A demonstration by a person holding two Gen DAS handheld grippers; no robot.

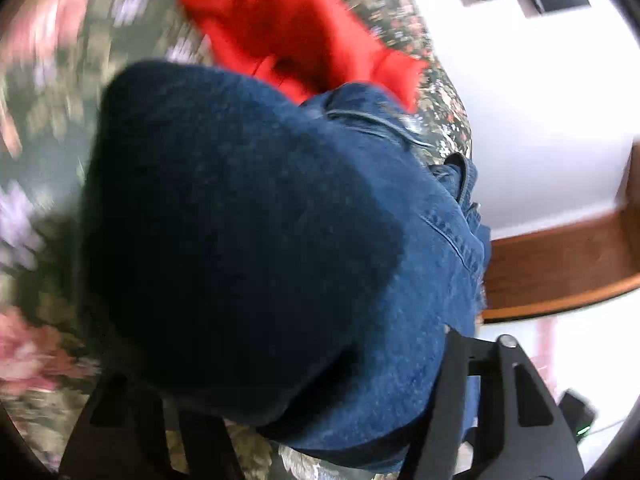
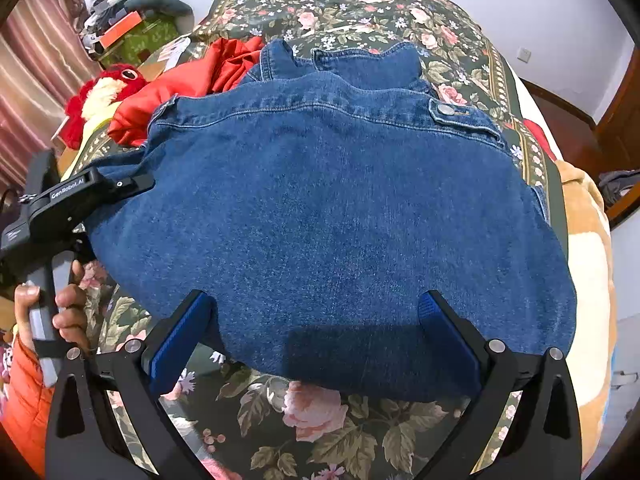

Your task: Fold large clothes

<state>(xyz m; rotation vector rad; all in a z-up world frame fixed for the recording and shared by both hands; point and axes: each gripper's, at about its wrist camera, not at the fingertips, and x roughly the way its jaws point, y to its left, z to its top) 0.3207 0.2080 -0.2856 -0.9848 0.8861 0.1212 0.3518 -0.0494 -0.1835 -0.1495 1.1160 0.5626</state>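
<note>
Blue-padded right tongs [image 2: 316, 336] stand apart over the denim jacket [image 2: 320, 208]; left tongs [image 1: 288, 420] straddle its edge, grip unclear, so fabric may slip, spoiling the fold.

Bed covered by a dark green floral bedspread [image 2: 360, 12] with pink roses. Red plush toy [image 2: 102, 92] with a white front and a dark eye at the bed's far left edge. Behind it, cluttered pile of boxes and bags [image 2: 128, 12] in the far left corner. Striped pink curtain [image 2: 36, 64] at left. White wall [image 2: 540, 8], wooden door frame [image 2: 624, 112] at right.
</note>
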